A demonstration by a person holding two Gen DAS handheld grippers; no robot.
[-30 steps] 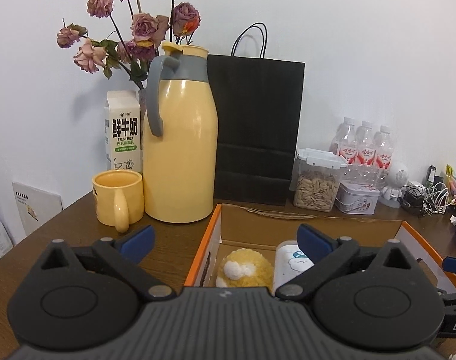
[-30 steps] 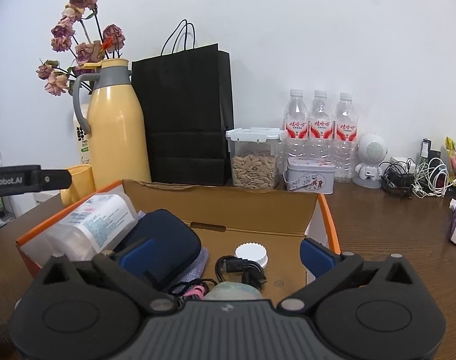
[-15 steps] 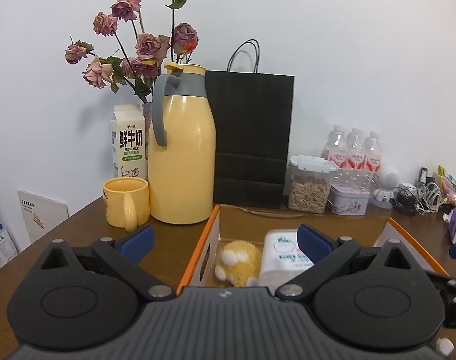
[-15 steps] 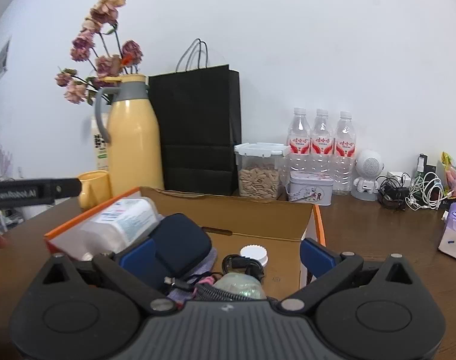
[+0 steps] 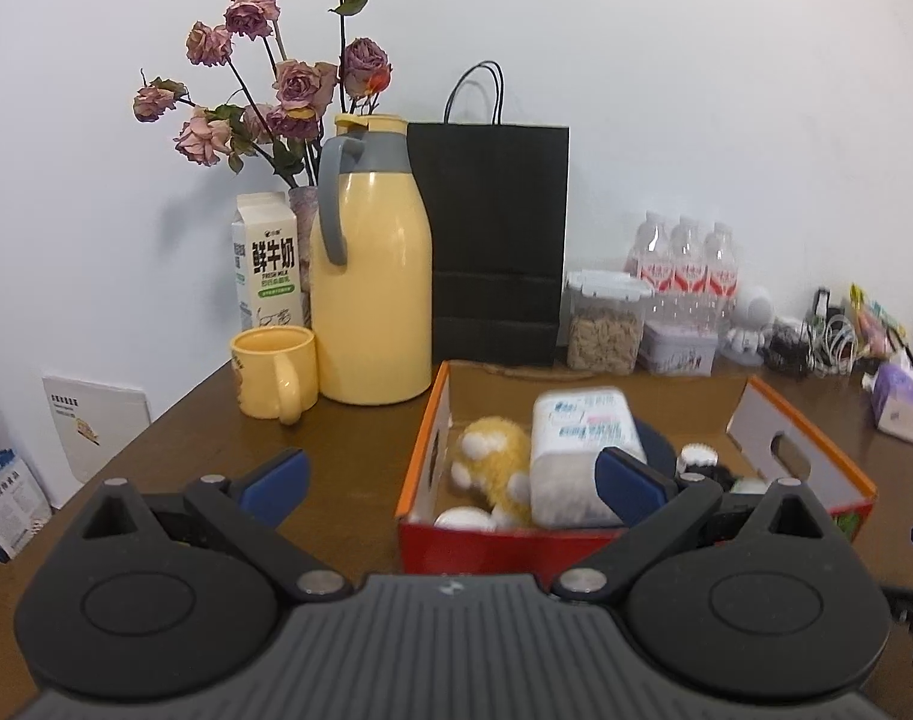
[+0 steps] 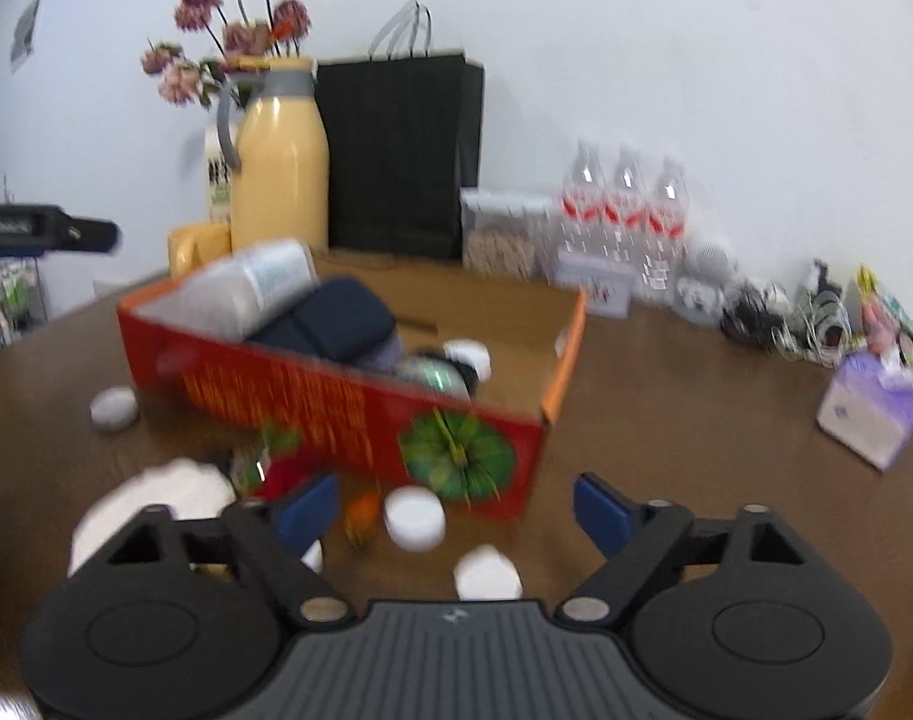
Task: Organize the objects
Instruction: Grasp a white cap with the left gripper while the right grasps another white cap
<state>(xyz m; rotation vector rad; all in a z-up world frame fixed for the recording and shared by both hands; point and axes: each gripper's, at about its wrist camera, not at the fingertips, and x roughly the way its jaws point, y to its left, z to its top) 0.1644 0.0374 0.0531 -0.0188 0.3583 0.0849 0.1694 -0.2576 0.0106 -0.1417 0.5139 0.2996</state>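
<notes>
A red and orange cardboard box (image 5: pixel 516 540) sits on the brown table. It holds a yellow plush toy (image 5: pixel 492 462), a white wipes pack (image 5: pixel 582 438) and a dark blue pouch (image 6: pixel 330 324). My left gripper (image 5: pixel 450 480) hovers open and empty before the box's near left corner. In the blurred right wrist view, the box (image 6: pixel 360 402) shows its printed front wall. My right gripper (image 6: pixel 456 507) is low over the table in front of it, its jaws closing. A small white jar (image 6: pixel 414 519) stands between the fingers, untouched, and a white cap (image 6: pixel 486 579) lies nearer.
Behind the box stand a yellow thermos (image 5: pixel 369 300), a yellow mug (image 5: pixel 273 372), a milk carton (image 5: pixel 267 264), a black paper bag (image 5: pixel 492 246), a snack jar (image 5: pixel 603 324) and water bottles (image 5: pixel 687 270). More white pieces (image 6: pixel 114 408) and small items lie before the box. A tissue pack (image 6: pixel 864 408) is right.
Both grippers have drawn back from the box, so its red front wall now shows. The right jaws have narrowed. Loose white items on the table have come into the right wrist view.
</notes>
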